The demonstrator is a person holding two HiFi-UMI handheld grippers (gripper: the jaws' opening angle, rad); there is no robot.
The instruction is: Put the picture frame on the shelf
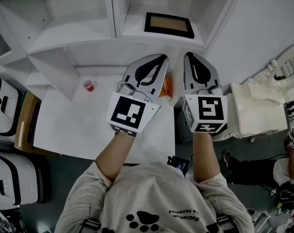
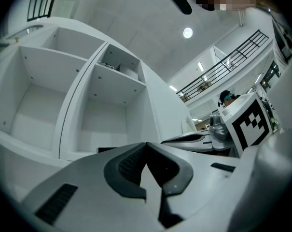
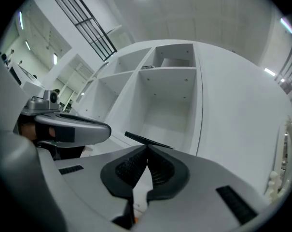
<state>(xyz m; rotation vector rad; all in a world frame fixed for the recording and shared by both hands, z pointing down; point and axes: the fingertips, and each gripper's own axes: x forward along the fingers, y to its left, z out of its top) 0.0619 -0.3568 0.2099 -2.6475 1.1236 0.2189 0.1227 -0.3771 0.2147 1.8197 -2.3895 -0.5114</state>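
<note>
The picture frame (image 1: 168, 24), black-edged with a tan middle, lies flat on the floor of the white shelf unit's (image 1: 88, 40) right compartment. It shows as a thin dark slab (image 3: 148, 140) in the right gripper view and a dark strip (image 2: 108, 149) in the left gripper view. Both grippers hang side by side just short of the shelf's front edge, pointing at it. My left gripper (image 1: 159, 57) is shut and holds nothing. My right gripper (image 1: 190, 56) is also shut and empty, its tips nearest the frame.
A small red cup (image 1: 89, 85) stands on the white table (image 1: 69, 125) left of the grippers. An orange object (image 1: 167, 86) lies between the two grippers. Black-and-white cases (image 1: 6, 106) sit at the far left, and a cloth-covered surface (image 1: 256, 108) at the right.
</note>
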